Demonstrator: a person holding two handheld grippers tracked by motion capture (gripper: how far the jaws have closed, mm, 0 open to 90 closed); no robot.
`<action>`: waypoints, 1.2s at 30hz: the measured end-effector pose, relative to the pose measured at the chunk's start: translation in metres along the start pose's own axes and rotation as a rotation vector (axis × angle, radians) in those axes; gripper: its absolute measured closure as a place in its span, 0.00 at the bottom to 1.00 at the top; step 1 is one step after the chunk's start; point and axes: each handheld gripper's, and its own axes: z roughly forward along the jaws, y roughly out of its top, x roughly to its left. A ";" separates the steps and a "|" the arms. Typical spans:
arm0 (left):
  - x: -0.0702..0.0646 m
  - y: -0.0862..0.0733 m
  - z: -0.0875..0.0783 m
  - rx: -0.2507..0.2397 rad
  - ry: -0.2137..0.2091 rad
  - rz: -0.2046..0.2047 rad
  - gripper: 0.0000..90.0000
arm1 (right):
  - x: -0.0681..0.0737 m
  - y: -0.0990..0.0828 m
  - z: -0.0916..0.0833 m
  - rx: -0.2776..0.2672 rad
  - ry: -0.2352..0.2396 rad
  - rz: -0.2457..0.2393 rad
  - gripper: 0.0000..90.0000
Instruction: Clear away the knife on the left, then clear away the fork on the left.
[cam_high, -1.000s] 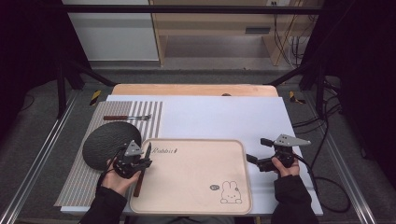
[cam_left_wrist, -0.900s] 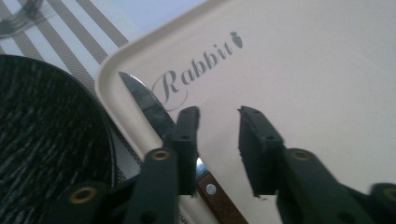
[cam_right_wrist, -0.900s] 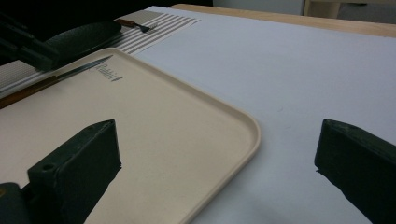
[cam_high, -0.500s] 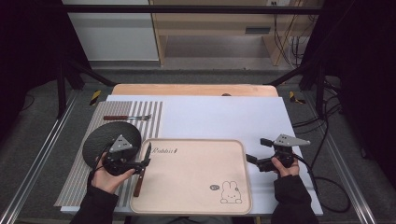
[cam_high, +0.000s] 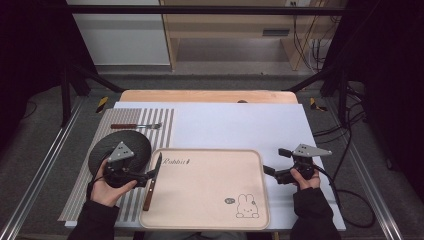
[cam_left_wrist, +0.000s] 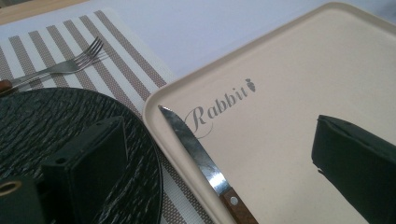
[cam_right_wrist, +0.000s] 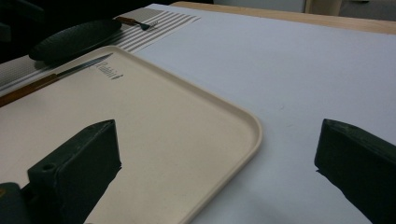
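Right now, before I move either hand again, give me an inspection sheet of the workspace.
Surface: white table sheet, striped placemat at left, wooden edge behind.
Job's things: wooden-handled knife lies along the left rim of the beige Rabbit tray, blade pointing away.
Clutter: black plate on the placemat; fork beyond it.
Grippers: left gripper open, jaws have just been opening, nothing pressed between them, beside the knife; right gripper open, off the tray's right rim.
Cables: cable trails from the right gripper; more hang at the far right.
Surroundings: dark frame bars, wooden furniture behind.
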 end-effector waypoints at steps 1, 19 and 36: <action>0.001 0.000 -0.001 -0.002 0.000 0.004 0.04 | 0.000 0.000 0.000 0.000 -0.001 0.000 0.00; 0.020 0.006 -0.008 -0.031 -0.028 0.117 0.03 | 0.000 0.000 0.001 0.003 -0.001 0.000 0.00; 0.046 0.023 -0.013 0.053 -0.039 0.196 0.02 | -0.001 0.000 0.001 0.001 -0.001 0.002 0.00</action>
